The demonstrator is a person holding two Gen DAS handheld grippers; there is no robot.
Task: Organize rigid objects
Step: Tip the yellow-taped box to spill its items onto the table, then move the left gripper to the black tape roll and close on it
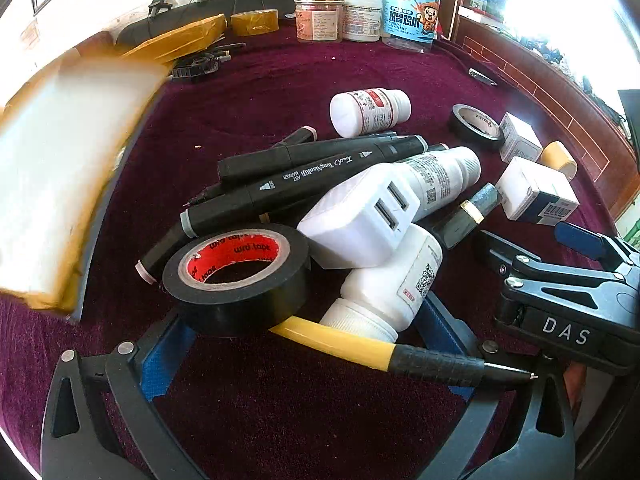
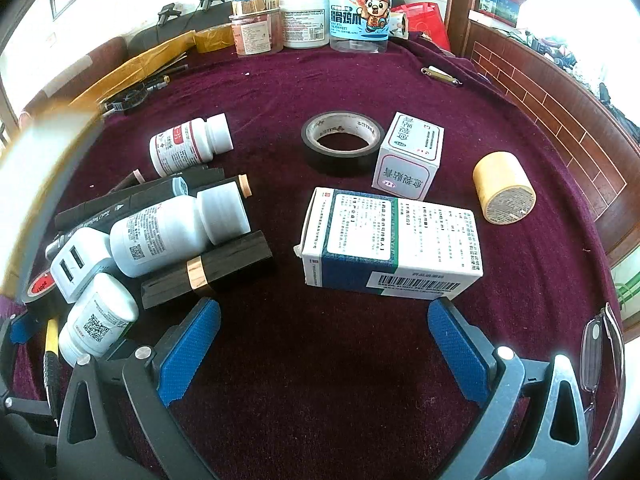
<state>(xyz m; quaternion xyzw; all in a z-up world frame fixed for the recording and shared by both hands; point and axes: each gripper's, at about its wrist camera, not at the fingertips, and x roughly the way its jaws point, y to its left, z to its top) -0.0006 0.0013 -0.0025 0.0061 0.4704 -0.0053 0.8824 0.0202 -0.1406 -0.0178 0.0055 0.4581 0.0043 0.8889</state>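
Observation:
On the maroon cloth (image 1: 280,80) lies a heap: black markers (image 1: 312,172), a white USB charger (image 1: 356,220), white pill bottles (image 1: 392,288), a black tape roll with a red core (image 1: 236,280) and a yellow-and-black pen (image 1: 360,346). My left gripper (image 1: 304,344) is open, its blue pads on either side of the roll, pen and nearest bottle. My right gripper (image 2: 324,352) is open over bare cloth, just short of a blue-and-white medicine box (image 2: 392,240). Left of that box lies a dark case with a gold band (image 2: 208,268).
Beyond the medicine box are a black tape roll (image 2: 342,144), a small white carton (image 2: 408,156) and a yellow tape roll (image 2: 504,188). Jars (image 2: 312,12) line the back edge. A blurred cardboard box (image 1: 60,180) is close on the left. Eyeglasses (image 2: 600,352) lie near the right edge.

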